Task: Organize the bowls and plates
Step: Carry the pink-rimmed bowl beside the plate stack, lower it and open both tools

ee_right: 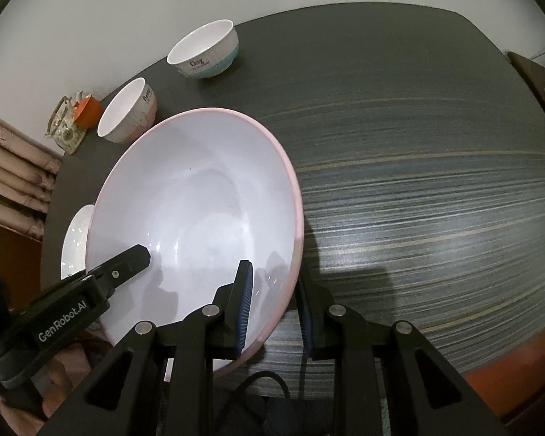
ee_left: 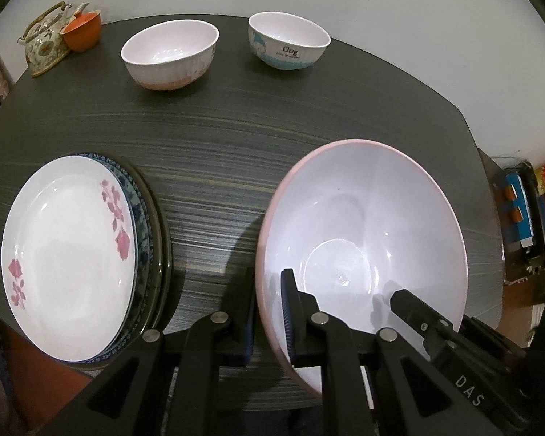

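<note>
A large white bowl with a pink rim [ee_left: 363, 218] [ee_right: 200, 200] is over the dark table [ee_left: 236, 127], right of a stack of plates [ee_left: 69, 254] [ee_right: 76, 239] topped by a white plate with pink flowers. My left gripper [ee_left: 269, 319] is shut on the bowl's near-left rim, one pad inside and one outside. My right gripper [ee_right: 274, 309] is shut on the near-right rim the same way. Whether the bowl's base touches the table is hidden. At the back stand a small pink-based bowl [ee_left: 170, 54] [ee_right: 127, 110] and a blue "Dog" bowl [ee_left: 289, 41] [ee_right: 203, 51].
A patterned teapot [ee_left: 43, 43] [ee_right: 63, 127] and an orange cup [ee_left: 81, 31] [ee_right: 87, 110] stand at the far left corner. Bare tabletop [ee_right: 418, 181] stretches to the bowl's right. Cluttered shelves [ee_left: 519, 218] lie beyond the table's right edge.
</note>
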